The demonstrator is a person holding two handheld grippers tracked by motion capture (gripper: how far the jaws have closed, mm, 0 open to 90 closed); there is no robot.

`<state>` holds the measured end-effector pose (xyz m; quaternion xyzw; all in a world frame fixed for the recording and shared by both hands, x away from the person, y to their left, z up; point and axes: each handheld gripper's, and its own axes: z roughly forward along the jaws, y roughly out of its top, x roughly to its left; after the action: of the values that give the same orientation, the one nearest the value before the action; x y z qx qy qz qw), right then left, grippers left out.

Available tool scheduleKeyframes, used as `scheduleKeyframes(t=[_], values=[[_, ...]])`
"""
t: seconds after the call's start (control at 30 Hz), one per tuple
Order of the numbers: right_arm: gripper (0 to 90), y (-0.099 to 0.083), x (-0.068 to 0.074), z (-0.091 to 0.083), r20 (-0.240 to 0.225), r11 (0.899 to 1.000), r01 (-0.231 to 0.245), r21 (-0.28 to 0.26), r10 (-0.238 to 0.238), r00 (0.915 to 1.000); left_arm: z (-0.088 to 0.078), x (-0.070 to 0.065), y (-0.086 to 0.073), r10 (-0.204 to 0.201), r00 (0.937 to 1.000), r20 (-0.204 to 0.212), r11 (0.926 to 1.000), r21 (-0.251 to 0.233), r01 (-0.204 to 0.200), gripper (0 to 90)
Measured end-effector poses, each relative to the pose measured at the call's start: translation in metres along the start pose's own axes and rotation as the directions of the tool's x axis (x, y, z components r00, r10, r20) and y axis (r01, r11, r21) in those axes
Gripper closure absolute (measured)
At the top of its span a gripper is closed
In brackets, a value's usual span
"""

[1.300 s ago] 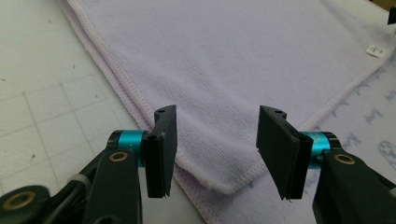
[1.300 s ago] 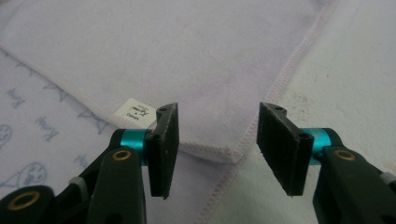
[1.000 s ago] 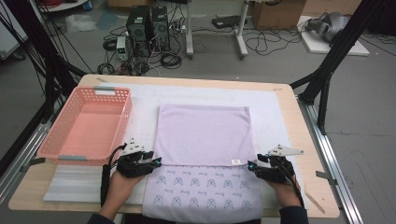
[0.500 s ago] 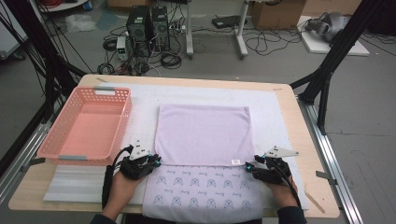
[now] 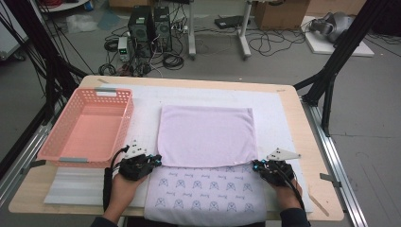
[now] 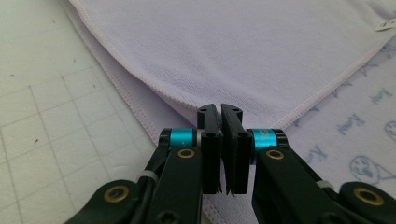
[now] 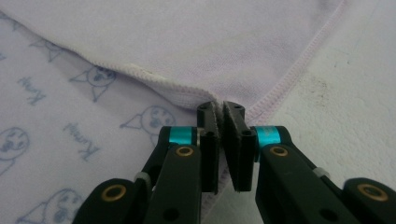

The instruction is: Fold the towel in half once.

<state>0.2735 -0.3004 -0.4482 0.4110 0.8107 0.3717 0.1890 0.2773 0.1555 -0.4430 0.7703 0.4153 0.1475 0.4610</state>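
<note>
A lilac towel (image 5: 205, 135) lies on the white mat, its far half folded toward me over a near part printed with cat faces (image 5: 203, 194). My left gripper (image 5: 155, 161) sits at the folded flap's near left corner. Its jaws have just been closing and now stand shut on the towel's corner (image 6: 261, 116), which runs in between the pads of this gripper (image 6: 220, 112). My right gripper (image 5: 255, 165) is at the flap's near right corner. It too has just closed, and its tip (image 7: 220, 108) pinches the hemmed corner (image 7: 261, 105).
A pink plastic basket (image 5: 87, 127) stands empty at the left, close to my left hand. The white gridded mat (image 5: 279, 118) covers most of the wooden table (image 5: 312, 142). A ribbed white strip (image 5: 75, 187) lies at the front left.
Both grippers' jaws have closed onto the flap's two near corners. Neither hand has shifted, and the towel lies as before.
</note>
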Motion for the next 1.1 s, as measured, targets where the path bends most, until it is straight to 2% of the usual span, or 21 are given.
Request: scheduleKeyframes(t=[0.27, 0.4, 0.67, 0.8, 1.1], values=[[87.4, 0.003, -0.001, -0.005, -0.028, 1.0, 0.001, -0.017, -0.002, 0.9996, -0.006, 0.004, 0.001, -0.041, 0.9986, 0.034, 0.9986, -0.032, 0.043, 86.4], [87.4, 0.003, 0.0, -0.014, -0.061, 0.999, -0.017, -0.044, 0.015, 0.998, -0.011, 0.002, 0.003, -0.032, 0.9982, 0.05, 0.9982, -0.05, 0.034, 86.3], [87.5, 0.005, 0.002, -0.028, -0.07, 0.998, -0.005, -0.055, 0.001, 0.9976, -0.025, 0.001, 0.0, -0.041, 0.9966, 0.071, 0.9963, -0.073, 0.046, 86.5], [87.6, 0.001, 0.004, -0.036, -0.074, 0.999, 0.012, -0.048, -0.016, 0.9972, -0.033, 0.0, -0.002, -0.035, 0.996, 0.082, 0.9965, -0.073, 0.041, 86.5], [87.6, -0.012, 0.02, -0.06, -0.134, 0.998, 0.055, -0.037, -0.059, 0.9893, -0.053, -0.015, -0.013, -0.002, 0.993, 0.118, 0.999, -0.044, 0.007, 86.4]])
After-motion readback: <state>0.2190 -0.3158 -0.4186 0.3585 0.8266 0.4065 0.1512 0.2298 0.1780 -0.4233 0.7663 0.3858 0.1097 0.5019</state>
